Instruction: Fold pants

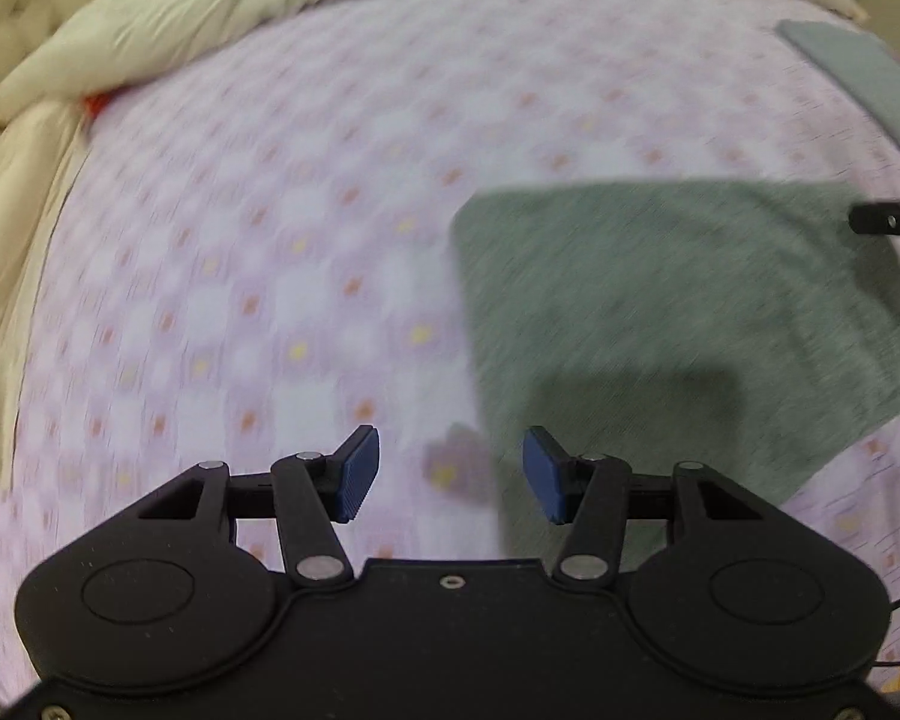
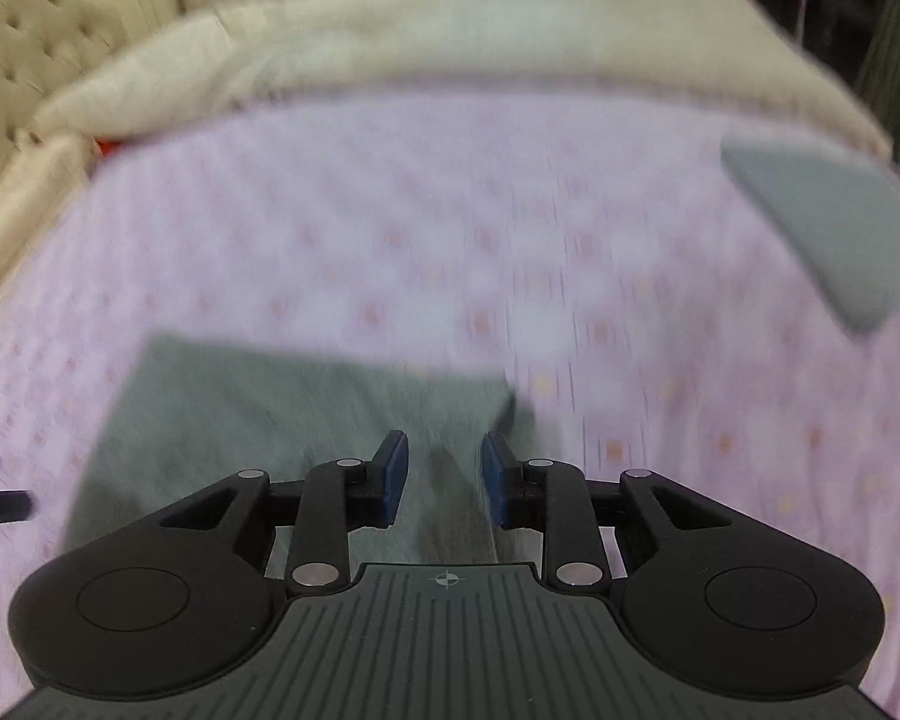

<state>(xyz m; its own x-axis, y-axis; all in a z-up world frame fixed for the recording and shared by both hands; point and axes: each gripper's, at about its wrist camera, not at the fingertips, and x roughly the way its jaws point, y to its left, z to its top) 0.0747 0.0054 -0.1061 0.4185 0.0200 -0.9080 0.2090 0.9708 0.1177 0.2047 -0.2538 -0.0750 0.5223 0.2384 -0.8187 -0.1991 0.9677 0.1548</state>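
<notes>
The grey-green pants (image 1: 678, 312) lie folded into a rough rectangle on the pink patterned bedsheet (image 1: 270, 240). My left gripper (image 1: 450, 474) is open and empty, held above the pants' near left edge. In the right wrist view the pants (image 2: 282, 420) lie low and left. My right gripper (image 2: 443, 480) is open and empty above their right end. The right gripper's tip (image 1: 888, 221) shows at the right edge of the left wrist view. Both views are blurred by motion.
A cream duvet (image 1: 180, 30) is bunched along the far and left sides of the bed. A flat folded grey item (image 2: 834, 228) lies at the far right on the sheet. A tufted headboard (image 2: 24, 48) stands at the far left.
</notes>
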